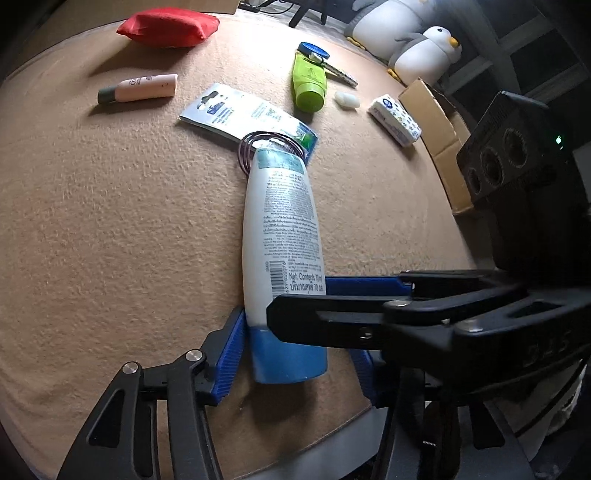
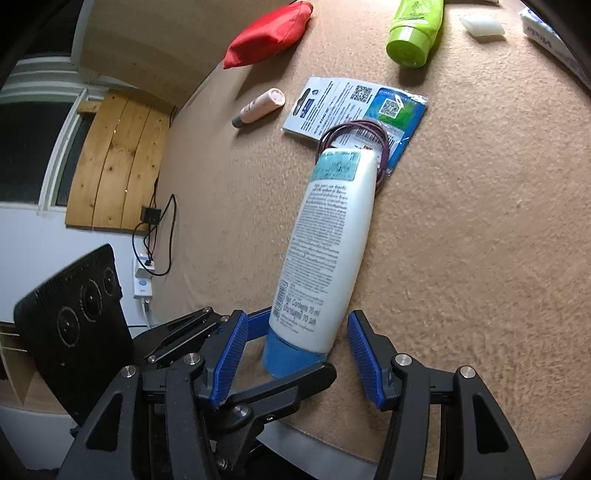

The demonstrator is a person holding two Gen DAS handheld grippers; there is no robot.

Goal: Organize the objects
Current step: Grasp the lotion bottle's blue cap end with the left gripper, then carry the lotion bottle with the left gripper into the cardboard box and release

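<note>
A white bottle with a blue cap (image 1: 282, 236) lies on the tan cloth, cap towards me; it also shows in the right wrist view (image 2: 325, 251). My left gripper (image 1: 295, 358) is open with its blue pads on either side of the cap. My right gripper (image 2: 295, 354) is open too, its pads flanking the bottle's lower end; in the left wrist view its finger (image 1: 369, 325) crosses over the cap from the right. Neither clearly grips the bottle. Purple hair ties (image 1: 266, 147) lie at the bottle's far end on a blue-white packet (image 1: 243, 114).
Farther on the cloth lie a pink tube (image 1: 140, 88), a red pouch (image 1: 168, 26), a green tube (image 1: 308, 83), a small white piece (image 1: 347, 99) and a tissue pack (image 1: 395, 118). A cardboard box (image 1: 443, 140) stands at the right edge. The table's near edge (image 2: 351, 454) is close.
</note>
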